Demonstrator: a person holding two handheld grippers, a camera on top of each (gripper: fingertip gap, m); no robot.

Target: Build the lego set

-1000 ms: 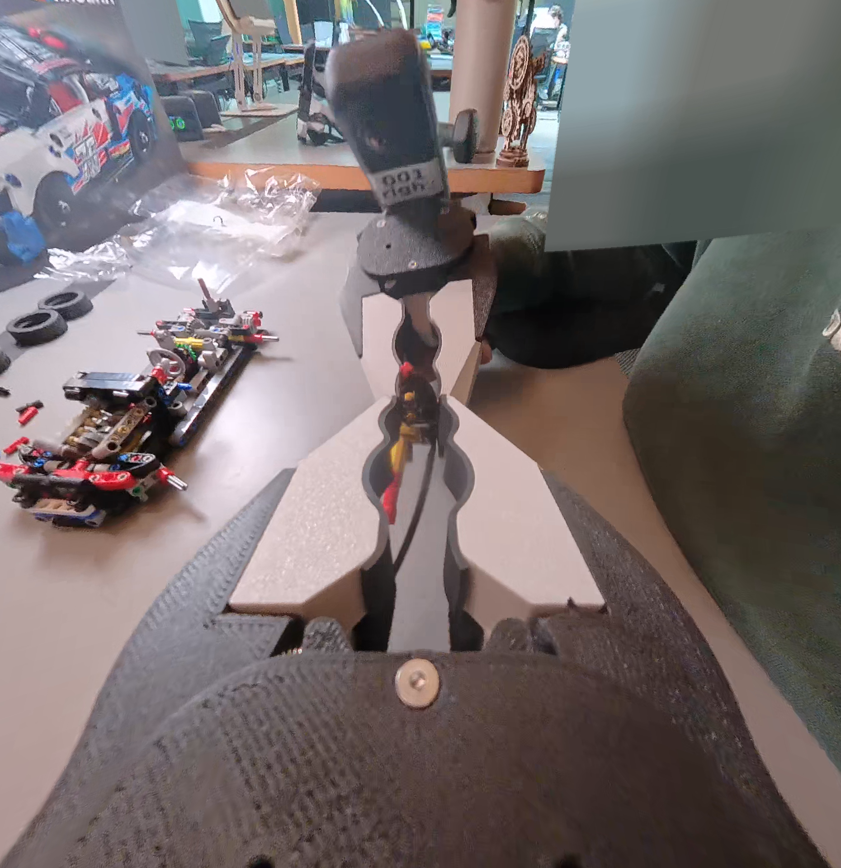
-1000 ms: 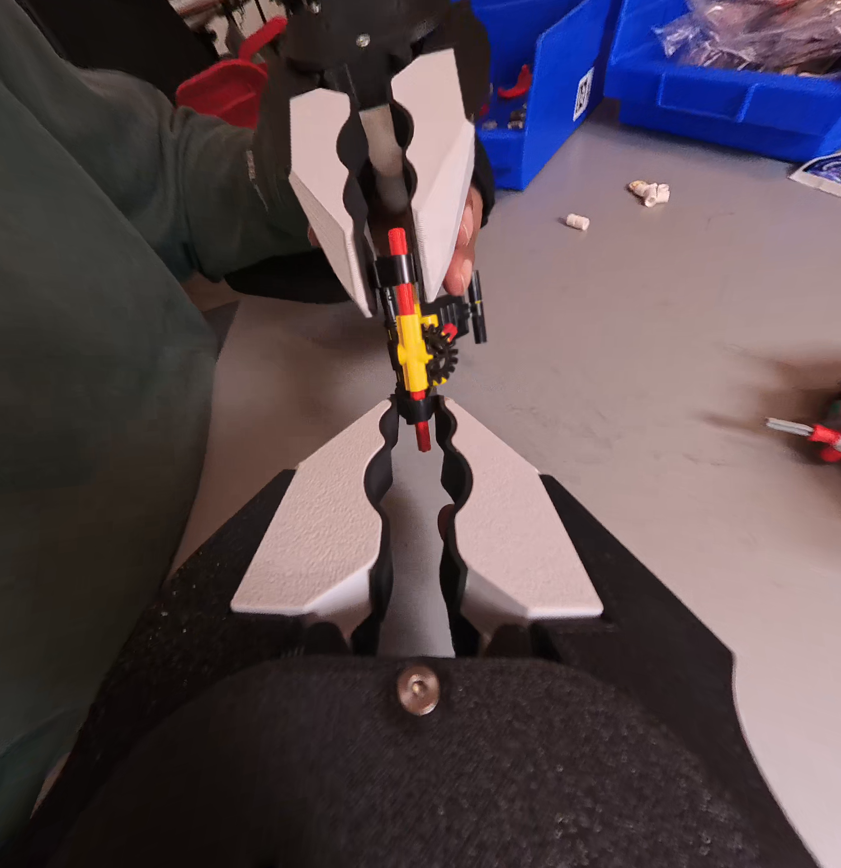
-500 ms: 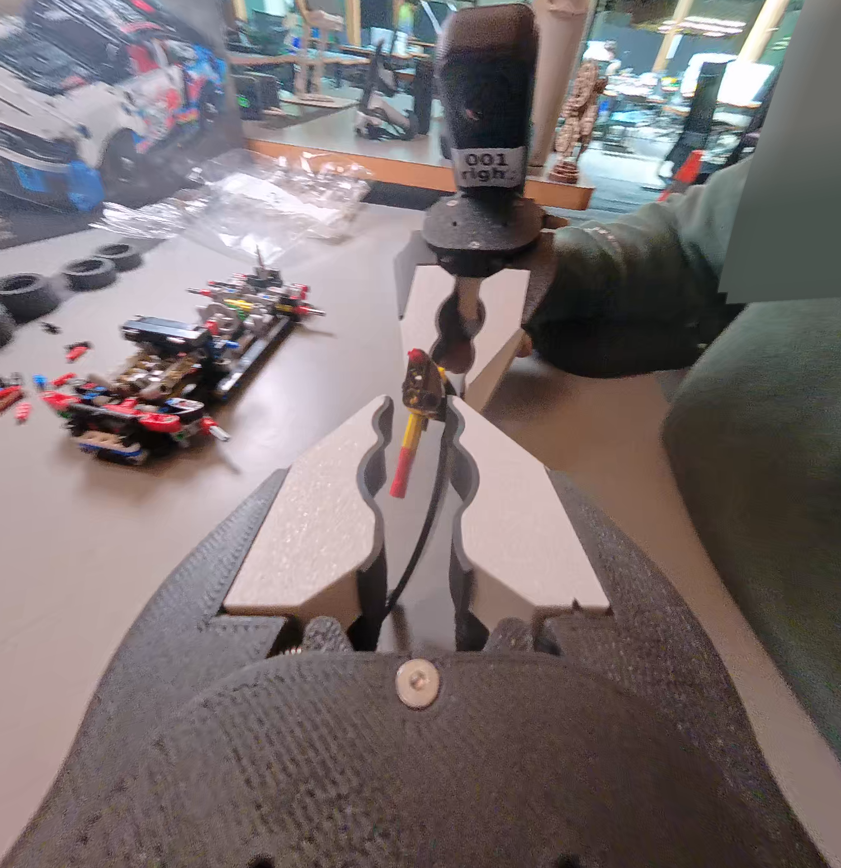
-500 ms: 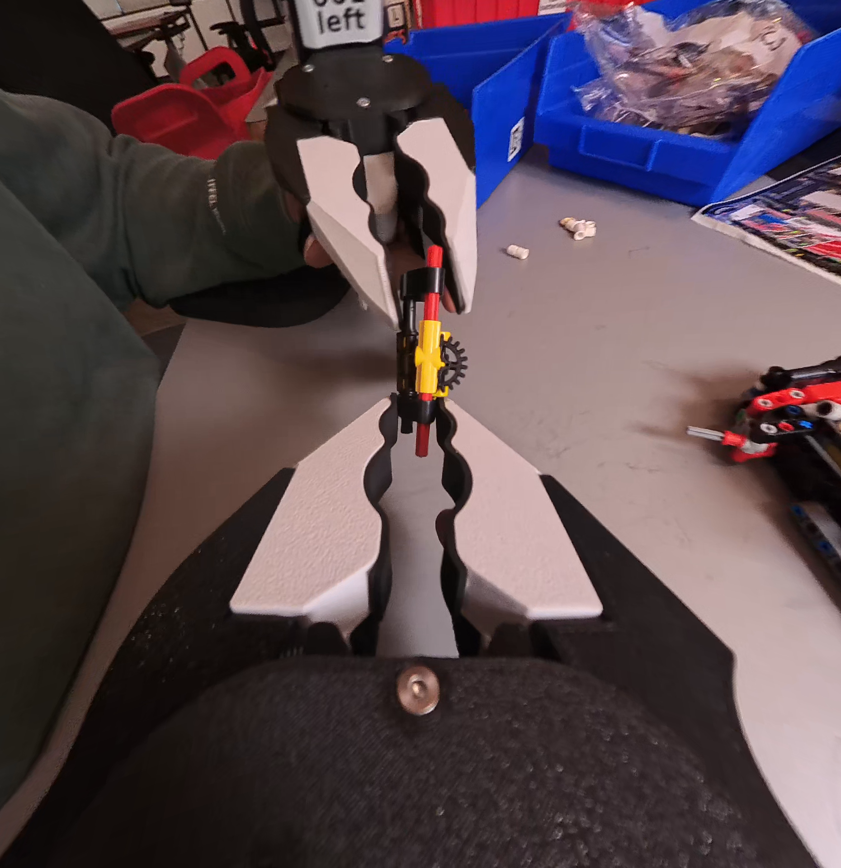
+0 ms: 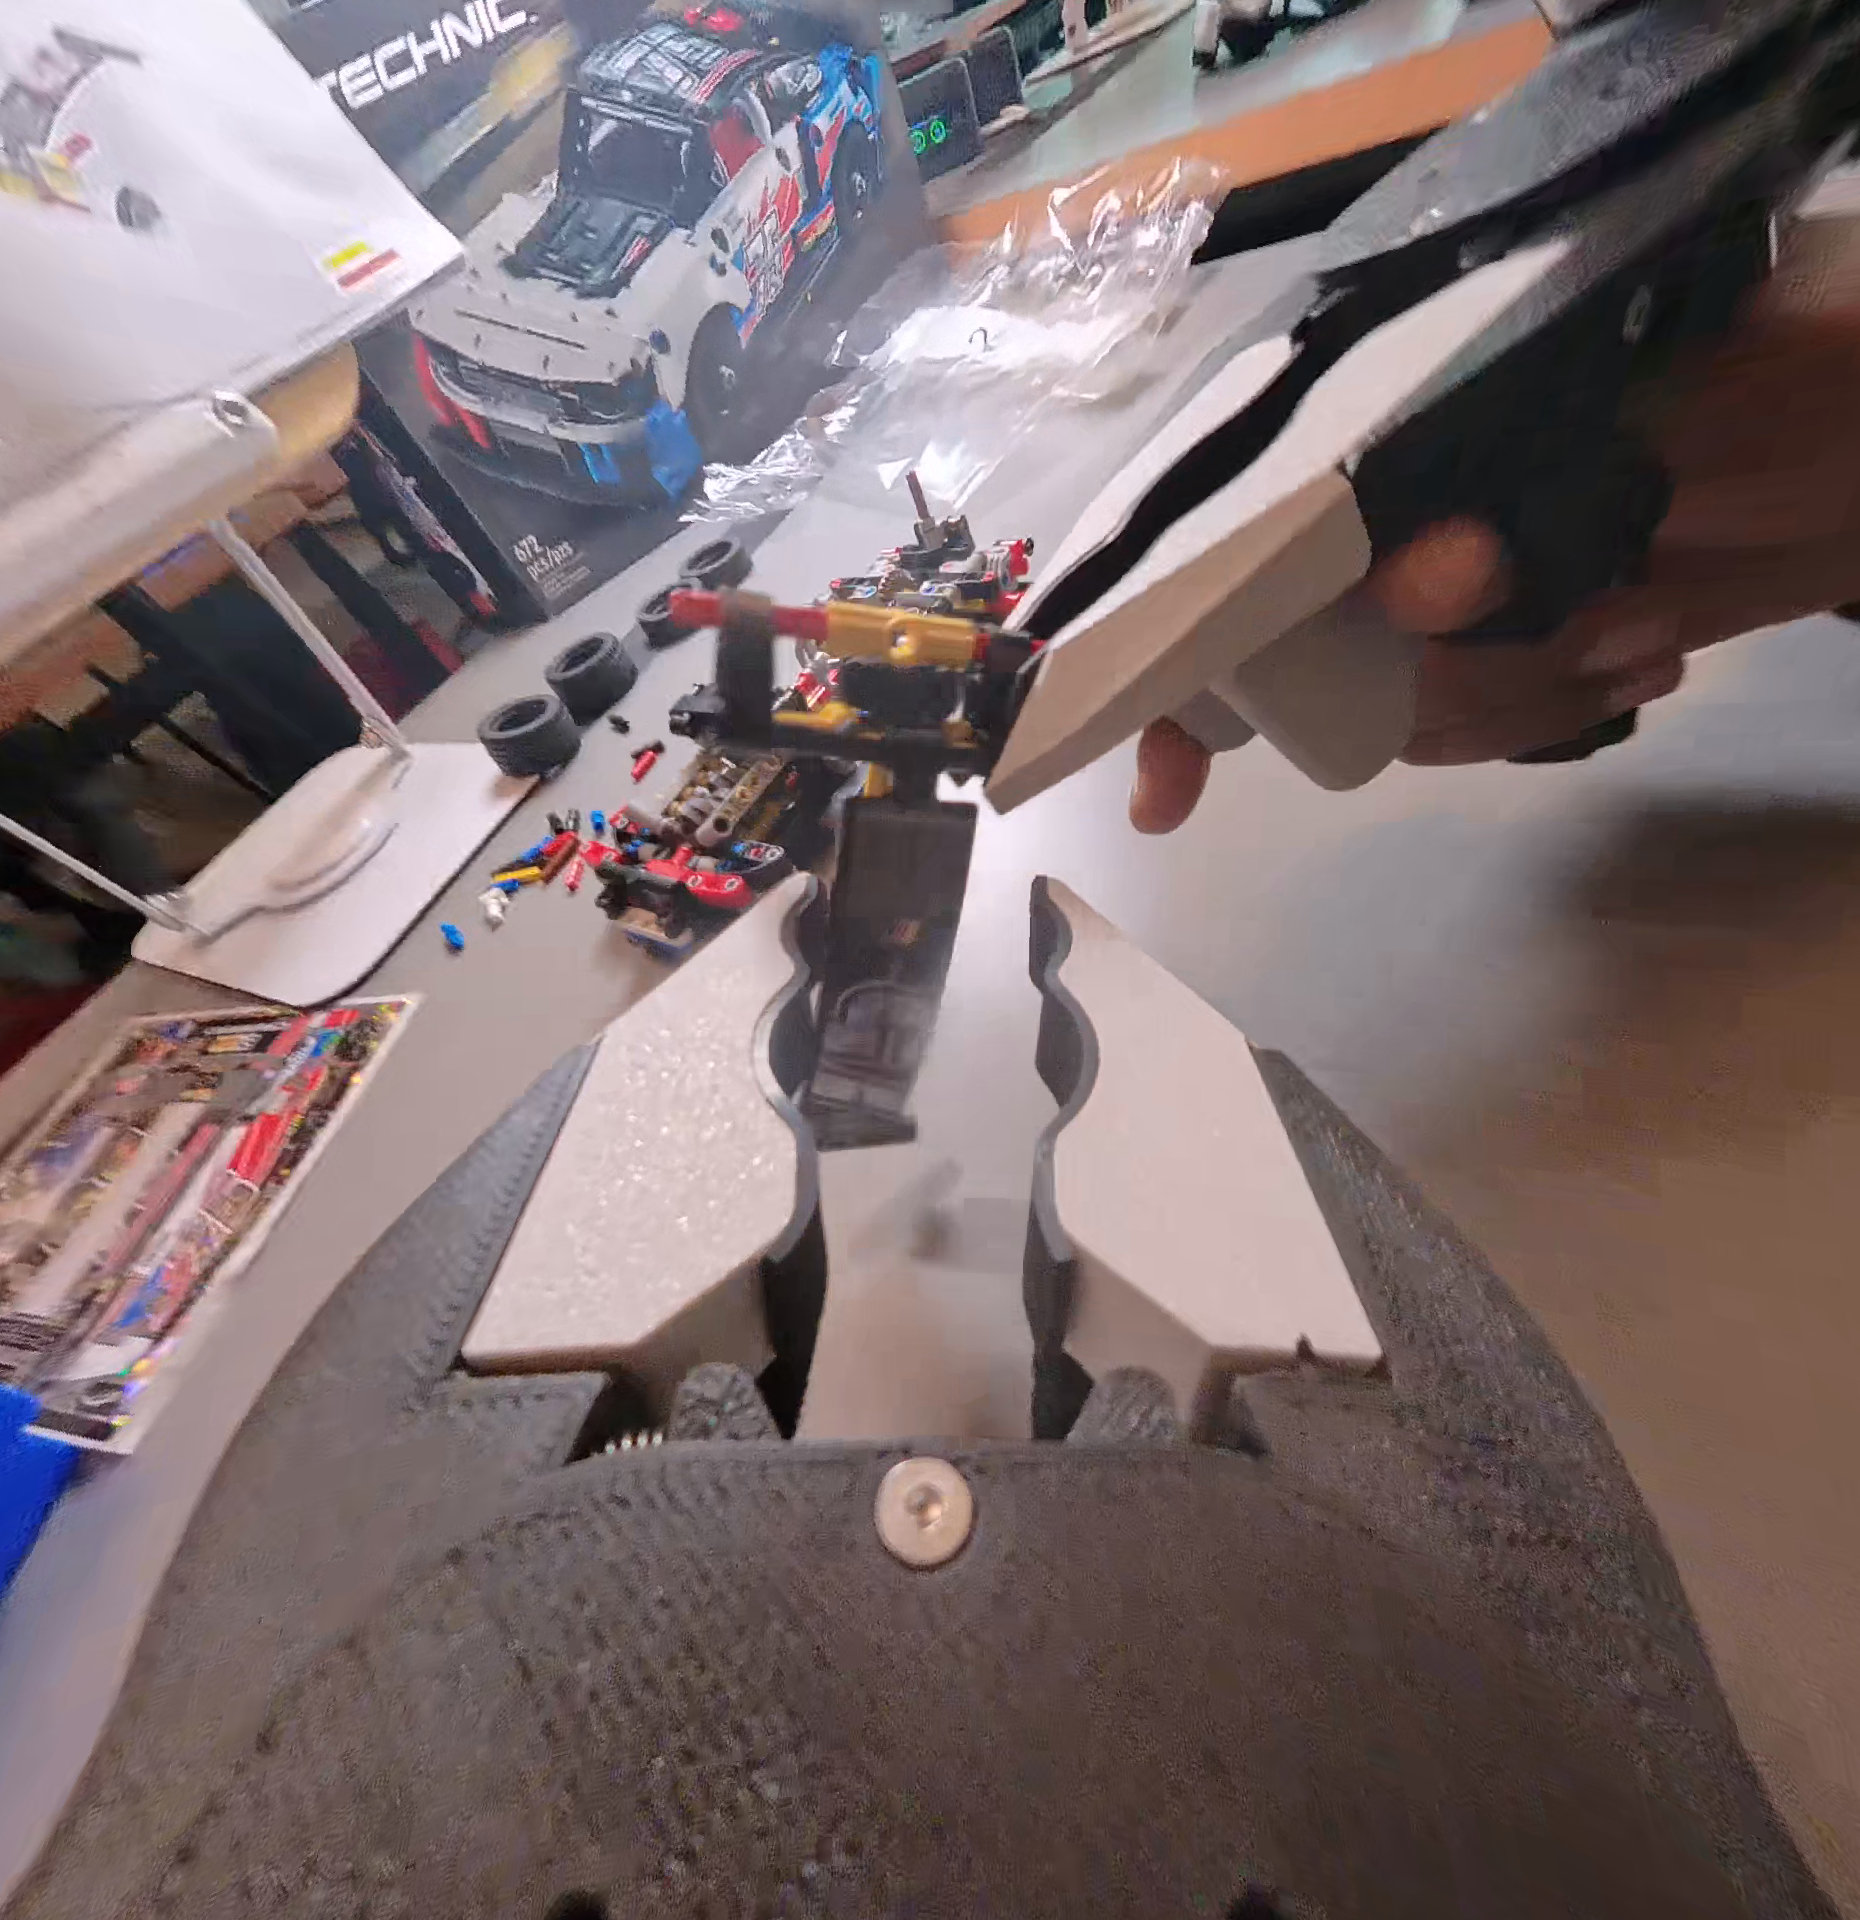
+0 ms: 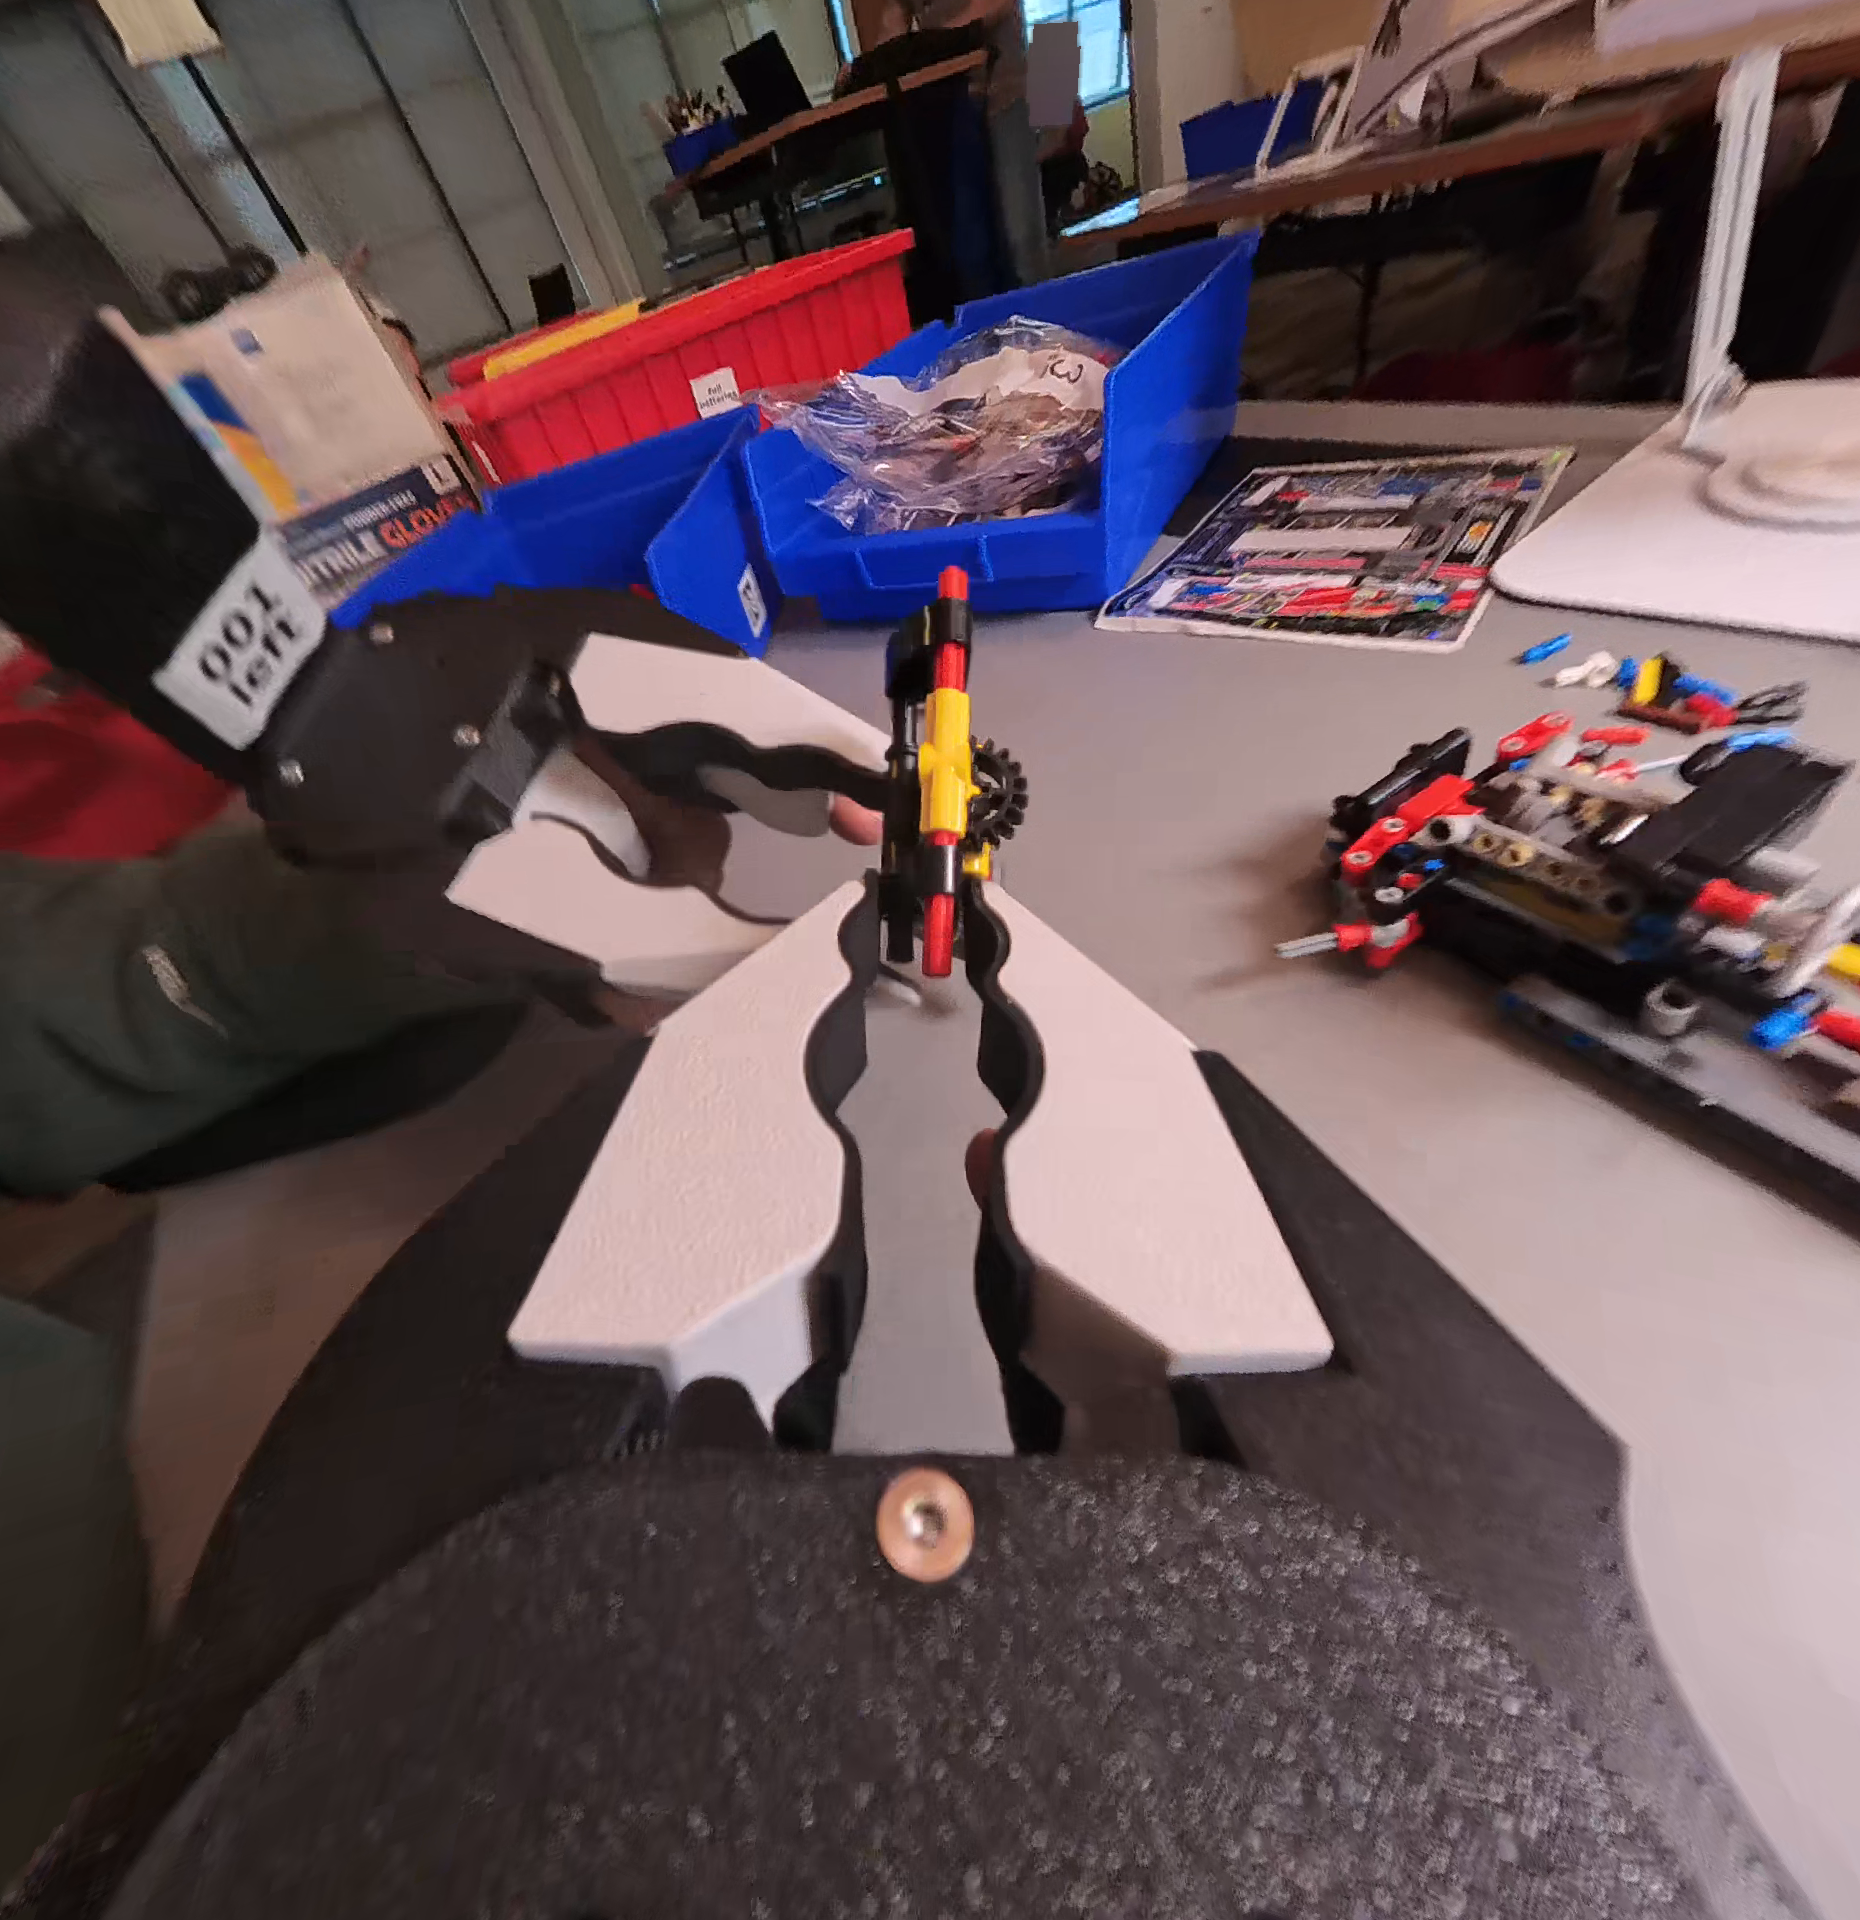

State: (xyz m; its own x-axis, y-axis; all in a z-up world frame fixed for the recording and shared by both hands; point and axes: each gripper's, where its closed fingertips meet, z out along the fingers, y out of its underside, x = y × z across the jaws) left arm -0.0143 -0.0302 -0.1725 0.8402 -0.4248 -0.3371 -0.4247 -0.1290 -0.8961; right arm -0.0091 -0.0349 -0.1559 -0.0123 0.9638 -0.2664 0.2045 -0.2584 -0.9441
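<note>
**Sub-assembly held clear of the chassis, insertion pending**

In the right wrist view, the left gripper (image 6: 801, 790) was seen at about 9 o'clock, its fingers parted beside the small sub-assembly (image 6: 941, 769); whether it was touched by them could not be told. The sub-assembly, a yellow piece on a red axle with a black gear, was pinched upright at its lower end between the tips of the right gripper (image 6: 921, 925), above the tabletop (image 6: 1425, 1299). In the left wrist view a dark flat piece (image 5: 884, 977) hung below it between the left fingers (image 5: 656, 1122), which stood apart.

The step in hand was judged to be a sub-build, handed over or adjusted in mid-air. The next move would call for alignment with the chassis (image 6: 1591, 862), lying at 3 o'clock, well apart.

At 12 o'clock a blue bin (image 6: 1165, 416) held a clear bag of parts (image 6: 947, 426); a red bin (image 6: 697, 353) stood at 11 o'clock, its contents hidden. Loose pins (image 6: 1653, 686) lay at 2 o'clock.
</note>
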